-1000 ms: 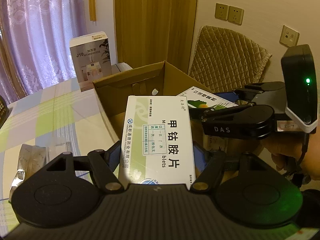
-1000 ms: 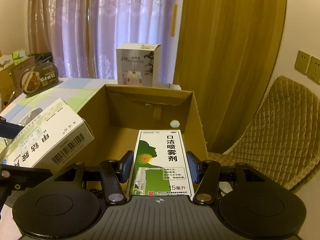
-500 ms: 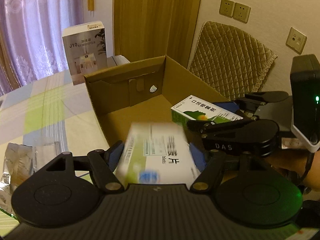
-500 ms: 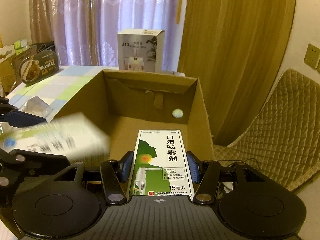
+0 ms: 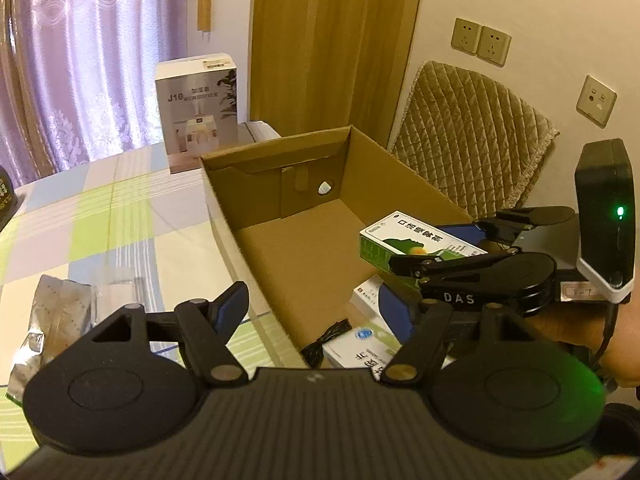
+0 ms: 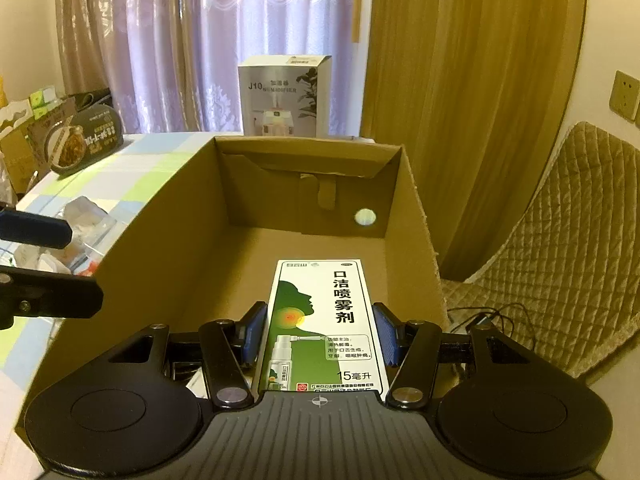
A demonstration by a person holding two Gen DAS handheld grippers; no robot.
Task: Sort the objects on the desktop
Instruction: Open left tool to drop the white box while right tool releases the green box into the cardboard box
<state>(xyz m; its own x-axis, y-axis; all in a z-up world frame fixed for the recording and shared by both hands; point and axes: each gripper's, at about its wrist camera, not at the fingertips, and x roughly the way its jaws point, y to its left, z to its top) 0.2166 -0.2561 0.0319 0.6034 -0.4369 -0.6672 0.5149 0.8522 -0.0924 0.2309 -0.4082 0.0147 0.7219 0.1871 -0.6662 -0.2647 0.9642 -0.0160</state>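
An open cardboard box of plain brown corrugated board is sitting on a worktop covered in a smooth checked cloth of green, grey and white squares. The left gripper is hovering at the box's near edge with its jaws spread wide and holding nothing; its blue finger pads are showing bare. Below it, on the box floor, a flat white medicine carton is lying beside a small coil of black cable.

The right gripper is reaching over the box with its jaws clenched on a slim rectangular spray carton, glossy white and green with a printed head in profile. The carton is lying flat between the pads, pointing toward the box's far wall.

A crinkled silvery foil packet is resting on the worktop left of the box. A tall white humidifier carton is standing behind the box, before pale purple curtains. A quilted tan chair back is standing to the right.
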